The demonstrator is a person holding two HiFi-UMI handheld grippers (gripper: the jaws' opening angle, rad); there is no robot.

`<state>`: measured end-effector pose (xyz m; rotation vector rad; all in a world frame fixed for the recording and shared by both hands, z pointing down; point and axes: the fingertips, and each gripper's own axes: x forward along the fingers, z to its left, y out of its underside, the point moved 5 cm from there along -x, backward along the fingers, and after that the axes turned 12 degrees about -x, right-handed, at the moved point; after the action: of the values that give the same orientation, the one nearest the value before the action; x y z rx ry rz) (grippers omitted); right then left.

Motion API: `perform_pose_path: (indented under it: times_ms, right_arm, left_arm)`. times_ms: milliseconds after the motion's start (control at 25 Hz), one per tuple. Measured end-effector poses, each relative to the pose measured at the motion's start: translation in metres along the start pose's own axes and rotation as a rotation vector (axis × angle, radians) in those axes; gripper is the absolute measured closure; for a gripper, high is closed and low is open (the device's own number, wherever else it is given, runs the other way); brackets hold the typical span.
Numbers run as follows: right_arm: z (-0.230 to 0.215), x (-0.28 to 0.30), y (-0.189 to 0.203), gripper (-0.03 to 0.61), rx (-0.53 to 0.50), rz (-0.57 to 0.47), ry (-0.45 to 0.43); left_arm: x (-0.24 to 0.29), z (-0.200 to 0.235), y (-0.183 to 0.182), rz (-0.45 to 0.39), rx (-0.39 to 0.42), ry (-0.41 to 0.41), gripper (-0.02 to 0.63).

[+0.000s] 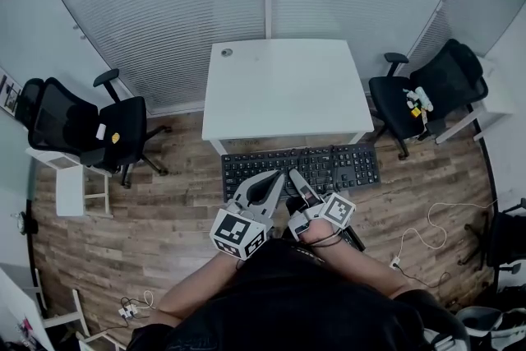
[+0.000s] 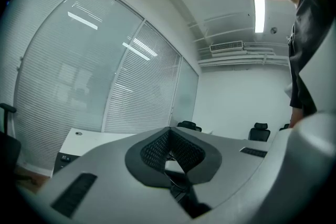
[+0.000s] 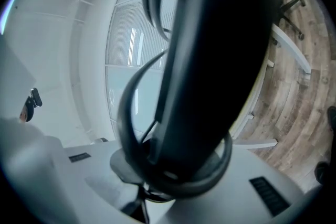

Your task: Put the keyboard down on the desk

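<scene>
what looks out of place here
The black keyboard is not on the white desk: it hangs in front of the desk's near edge, clamped in the right gripper. Its cable loops loosely around that gripper's jaws.

Black full-size keyboard [image 1: 300,168], keys facing up with the number pad at the right end, carried level in the air just in front of the table [image 1: 283,86], its long side parallel to the table's near edge and not yet resting on the top. The right tongs [image 1: 297,183] are clamped on the middle of its near long edge, and its dark cable [image 3: 131,113] hangs in loops beside the grip. White rectangular table, bare apart from a small round fitting at its far left corner.
</scene>
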<state>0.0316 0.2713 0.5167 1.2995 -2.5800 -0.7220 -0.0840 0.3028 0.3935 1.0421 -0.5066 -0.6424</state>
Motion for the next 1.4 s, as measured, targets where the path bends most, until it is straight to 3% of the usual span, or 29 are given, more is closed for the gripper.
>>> perform_pose_path:
  times_ms: [360, 720, 960, 1120, 1240, 1400]
  right_arm:
    - [-0.035, 0.012, -0.039, 0.476, -0.005, 0.007, 0.02]
    - [-0.076, 0.048, -0.128, 0.476, -0.057, 0.033, -0.016]
    - [-0.098, 0.055, -0.166, 0.476, -0.054, 0.053, -0.027]
    - [-0.11, 0.047, -0.172, 0.476, -0.014, 0.047, 0.007]
    - [-0.118, 0.044, -0.18, 0.476, -0.042, 0.039, 0.007]
    - [-0.139, 0.03, -0.186, 0.476, -0.006, 0.027, 0.128]
  left_arm:
    - [0.051, 0.007, -0.003, 0.009, 0.005, -0.007, 0.598]
    - [0.146, 0.02, -0.018, -0.023, -0.012, -0.014, 0.598]
    - [0.193, 0.015, -0.019, -0.028, -0.015, -0.011, 0.598]
    - [0.208, 0.012, -0.016, -0.018, -0.032, 0.002, 0.598]
    - [0.219, 0.011, -0.016, -0.016, -0.043, 0.014, 0.598]
    - [0.232, 0.012, -0.014, 0.004, -0.044, 0.035, 0.598]
